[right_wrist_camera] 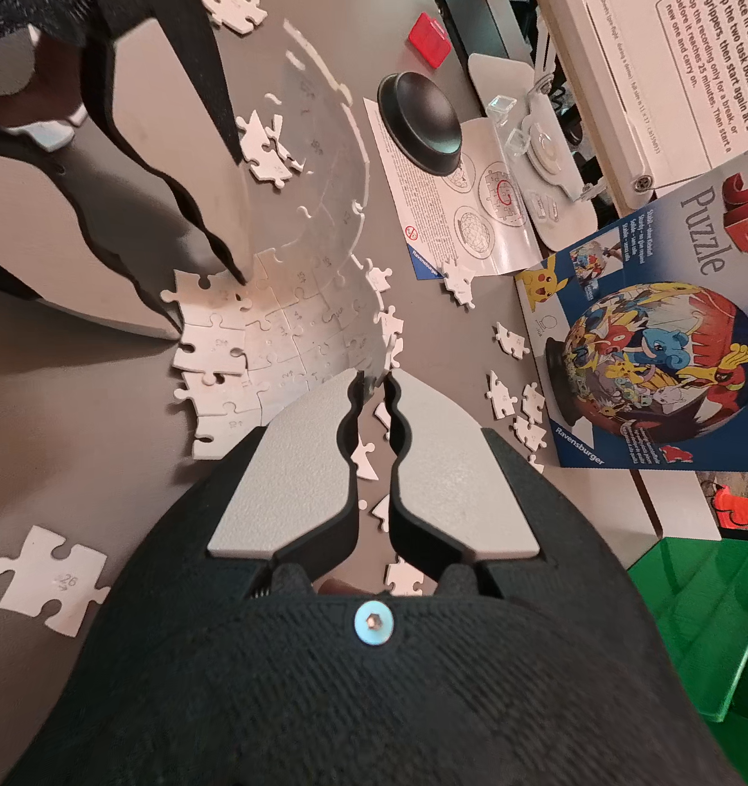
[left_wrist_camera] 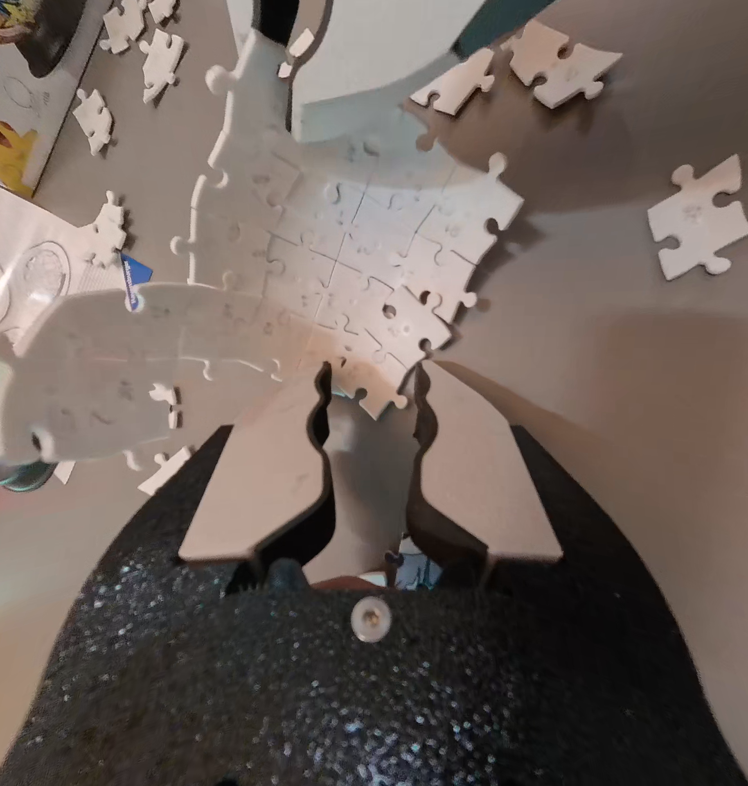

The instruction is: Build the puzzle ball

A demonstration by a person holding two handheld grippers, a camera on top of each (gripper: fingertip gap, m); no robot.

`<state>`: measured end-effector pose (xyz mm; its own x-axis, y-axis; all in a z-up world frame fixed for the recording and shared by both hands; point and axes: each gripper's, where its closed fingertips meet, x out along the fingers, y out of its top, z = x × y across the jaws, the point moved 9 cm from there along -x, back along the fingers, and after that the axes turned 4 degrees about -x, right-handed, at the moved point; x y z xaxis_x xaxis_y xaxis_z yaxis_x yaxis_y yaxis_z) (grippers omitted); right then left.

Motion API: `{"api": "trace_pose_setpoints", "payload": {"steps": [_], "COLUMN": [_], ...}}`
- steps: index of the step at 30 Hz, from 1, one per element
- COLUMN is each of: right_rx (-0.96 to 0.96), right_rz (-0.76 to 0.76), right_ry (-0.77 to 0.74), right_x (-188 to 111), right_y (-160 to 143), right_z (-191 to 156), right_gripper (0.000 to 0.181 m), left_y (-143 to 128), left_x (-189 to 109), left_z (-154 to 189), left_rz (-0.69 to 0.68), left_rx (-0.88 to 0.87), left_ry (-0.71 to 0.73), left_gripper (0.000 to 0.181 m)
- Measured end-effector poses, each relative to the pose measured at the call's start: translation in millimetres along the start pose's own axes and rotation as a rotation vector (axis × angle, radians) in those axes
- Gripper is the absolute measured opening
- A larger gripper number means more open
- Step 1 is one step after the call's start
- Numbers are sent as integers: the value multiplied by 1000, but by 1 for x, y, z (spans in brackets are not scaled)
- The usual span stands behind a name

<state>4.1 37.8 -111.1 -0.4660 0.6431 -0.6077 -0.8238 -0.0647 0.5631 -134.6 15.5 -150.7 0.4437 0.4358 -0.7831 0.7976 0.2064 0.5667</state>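
**Two grippers on one curved shell — keep the grip balanced**

Both tools pinched the same part-built puzzle ball shell [right_wrist_camera: 287,323], white numbered side up, held over the grey table [right_wrist_camera: 87,404], roughly mid-surface. Whether it touched the table I couldn't tell.

- Left gripper [left_wrist_camera: 370,374]: jaws closed down on the shell's near edge, tips straddling a tabbed piece. In the right wrist view its tips [right_wrist_camera: 210,293] sat at the shell's far-left rim.
- Right gripper [right_wrist_camera: 372,380]: jaws nearly together, nipping the shell's rim on the side nearest the puzzle box [right_wrist_camera: 644,340].

My read: mid-assembly, well short of a sphere. A long arc of joined pieces [left_wrist_camera: 87,361] hung out unsupported; twisting either wrist would likely pop seams.

Loose pieces remained: one near the front-left [right_wrist_camera: 51,578], a cluster by the box [right_wrist_camera: 517,408]. The instruction sheet [right_wrist_camera: 449,200] and black stand [right_wrist_camera: 421,121] lay toward the far edge.
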Motion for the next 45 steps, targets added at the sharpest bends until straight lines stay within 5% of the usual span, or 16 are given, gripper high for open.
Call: {"api": "trace_pose_setpoints", "payload": {"steps": [30, 45], "right_rx": [34, 83], "right_rz": [23, 166], "right_ry": [-33, -287], "right_x": [1, -13], "right_y": [-3, -21], "right_z": [-2, -31], "right_gripper": [10, 8], "left_y": [5, 6], "left_x": [6, 2], "left_z": [16, 22], "left_rz": [41, 98], "left_rx": [1, -167], "left_ry": [162, 146], "left_gripper": [10, 10]}}
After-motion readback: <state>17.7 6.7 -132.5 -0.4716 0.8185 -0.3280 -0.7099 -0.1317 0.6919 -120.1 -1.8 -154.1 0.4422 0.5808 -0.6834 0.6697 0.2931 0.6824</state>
